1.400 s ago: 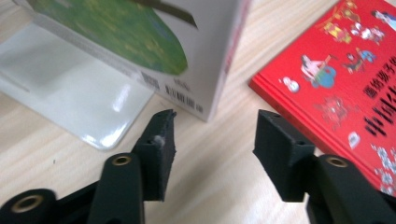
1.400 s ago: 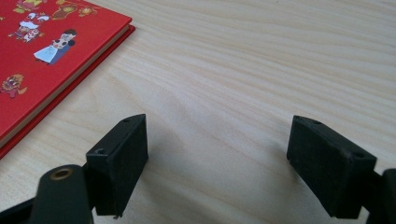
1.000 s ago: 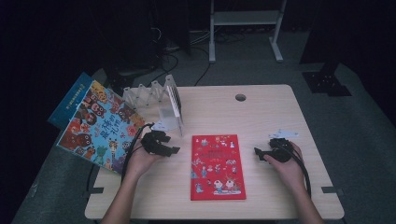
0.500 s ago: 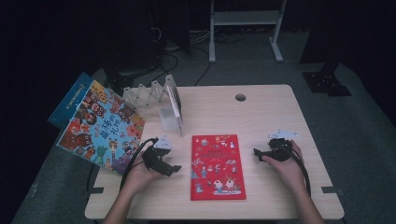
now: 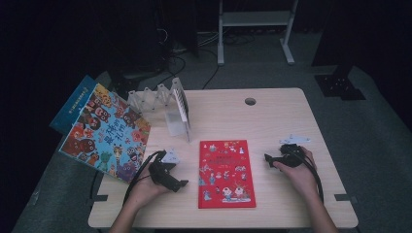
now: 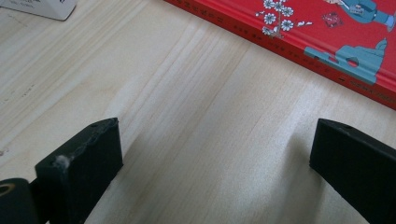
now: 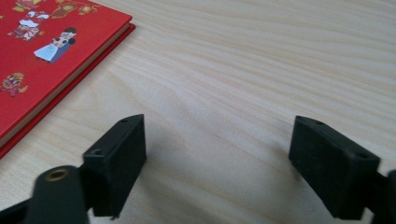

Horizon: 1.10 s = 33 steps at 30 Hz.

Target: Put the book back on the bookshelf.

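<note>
Red book (image 5: 226,173) between open tongs

High view dim, surroundings nearly black. Both gripper views bright and even; soft shadows under jaws, near edges slightly blurred.

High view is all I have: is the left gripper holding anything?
Observer: No. The left gripper has its jaws wide apart. They have just been opening, and only bare table lies between them.
Operator: And the right gripper, is it on the book?
Observer: No. The right gripper is open too. Its jaws have just closed a little, with nothing between them, and the book lies off to one side, untouched.
</note>
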### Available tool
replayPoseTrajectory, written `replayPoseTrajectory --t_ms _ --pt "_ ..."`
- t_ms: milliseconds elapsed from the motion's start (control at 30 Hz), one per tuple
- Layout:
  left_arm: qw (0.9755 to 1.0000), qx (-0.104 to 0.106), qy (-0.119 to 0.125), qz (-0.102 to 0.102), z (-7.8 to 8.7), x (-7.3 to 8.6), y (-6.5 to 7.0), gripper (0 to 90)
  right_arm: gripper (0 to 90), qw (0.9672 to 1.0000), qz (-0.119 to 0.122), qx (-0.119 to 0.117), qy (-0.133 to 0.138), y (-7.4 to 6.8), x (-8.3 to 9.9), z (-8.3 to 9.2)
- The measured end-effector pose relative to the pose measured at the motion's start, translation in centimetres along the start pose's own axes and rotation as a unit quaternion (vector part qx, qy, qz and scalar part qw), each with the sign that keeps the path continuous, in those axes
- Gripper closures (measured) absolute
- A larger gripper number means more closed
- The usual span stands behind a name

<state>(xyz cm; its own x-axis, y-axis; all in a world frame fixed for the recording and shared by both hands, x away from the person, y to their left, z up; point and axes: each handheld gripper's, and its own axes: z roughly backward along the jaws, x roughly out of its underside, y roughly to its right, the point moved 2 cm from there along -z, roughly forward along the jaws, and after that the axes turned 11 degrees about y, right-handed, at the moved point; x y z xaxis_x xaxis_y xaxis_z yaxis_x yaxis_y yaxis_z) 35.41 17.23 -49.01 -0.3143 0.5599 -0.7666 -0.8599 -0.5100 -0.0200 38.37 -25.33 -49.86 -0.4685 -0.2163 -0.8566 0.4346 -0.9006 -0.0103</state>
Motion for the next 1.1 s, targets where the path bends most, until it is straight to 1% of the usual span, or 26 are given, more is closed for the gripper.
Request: replayPoseTrajectory --t_ms 33,133,267,300,333,367,433,533,667,733,767,833,867,900,1000,1100 --pt "1.0 0.002 0.007 -0.002 0.0 0.1 0.1 0.0 20.1 1.0 0.001 -0.001 0.001 0.0 0.0 0.0" --pt "0.9998 0.007 0.017 -0.005 0.0 0.3 0.1 0.0 24.7 1.0 0.001 -0.001 0.002 0.0 0.1 0.2" --pt "0.9987 0.015 0.047 -0.01 0.1 0.9 -0.2 0.0 35.5 1.0 0.004 -0.006 -0.005 -0.2 0.0 0.6" --pt "0.9985 0.013 0.053 -0.008 0.2 1.0 -0.3 0.0 38.0 0.9999 0.001 -0.007 -0.008 -0.4 -0.1 0.7" --pt "0.9985 0.012 0.052 -0.008 0.2 1.0 -0.3 0.0 41.4 0.9999 -0.002 -0.01 -0.011 -0.5 -0.1 0.8" --pt "0.9986 0.011 0.052 -0.007 0.2 1.0 -0.2 0.0 43.7 0.9997 -0.01 -0.017 -0.015 -0.7 -0.2 1.0" --pt "0.9986 0.009 0.052 -0.007 0.2 1.1 -0.2 0.0 46.8 0.9992 -0.019 -0.029 -0.021 -1.0 -0.3 1.2" --pt "0.9985 0.009 0.053 -0.006 0.2 1.0 -0.2 0.0 49.1 0.9975 -0.037 -0.049 -0.035 -1.3 -0.5 1.5" --pt "0.9986 0.009 0.052 -0.007 0.2 1.0 -0.2 0.0 52.4 0.9952 -0.054 -0.071 -0.041 -1.7 -1.2 1.9" --pt "0.9986 0.009 0.052 -0.006 0.2 1.0 -0.2 0.0 53.2 0.9931 -0.067 -0.083 -0.048 -1.9 -1.4 1.9" --pt "0.9986 0.007 0.053 -0.005 0.2 1.0 -0.2 0.0 54.2 0.9916 -0.079 -0.089 -0.052 -2.1 -1.6 1.9" --pt "0.9986 0.003 0.054 -0.001 0.2 1.0 -0.2 0.0 55.7 0.9876 -0.096 -0.11 -0.058 -2.4 -1.9 1.8" --pt "0.9985 0.004 0.054 -0.002 0.1 1.0 -0.2 0.0 56.3 0.9856 -0.103 -0.118 -0.064 -2.6 -2.0 1.7" --pt "0.9986 0.008 0.053 -0.006 0.1 1.0 -0.2 0.0 56.7 0.984 -0.105 -0.125 -0.071 -2.8 -2.2 1.6" --pt "0.9984 0.017 0.052 -0.014 0.0 0.8 0.1 0.0 58.0 0.981 -0.104 -0.14 -0.085 -3.5 -2.7 1.1" --pt "0.9981 0.029 0.05 -0.024 -0.5 0.4 0.8 0.0 58.2 0.9792 -0.102 -0.149 -0.091 -4.0 -3.2 0.8"
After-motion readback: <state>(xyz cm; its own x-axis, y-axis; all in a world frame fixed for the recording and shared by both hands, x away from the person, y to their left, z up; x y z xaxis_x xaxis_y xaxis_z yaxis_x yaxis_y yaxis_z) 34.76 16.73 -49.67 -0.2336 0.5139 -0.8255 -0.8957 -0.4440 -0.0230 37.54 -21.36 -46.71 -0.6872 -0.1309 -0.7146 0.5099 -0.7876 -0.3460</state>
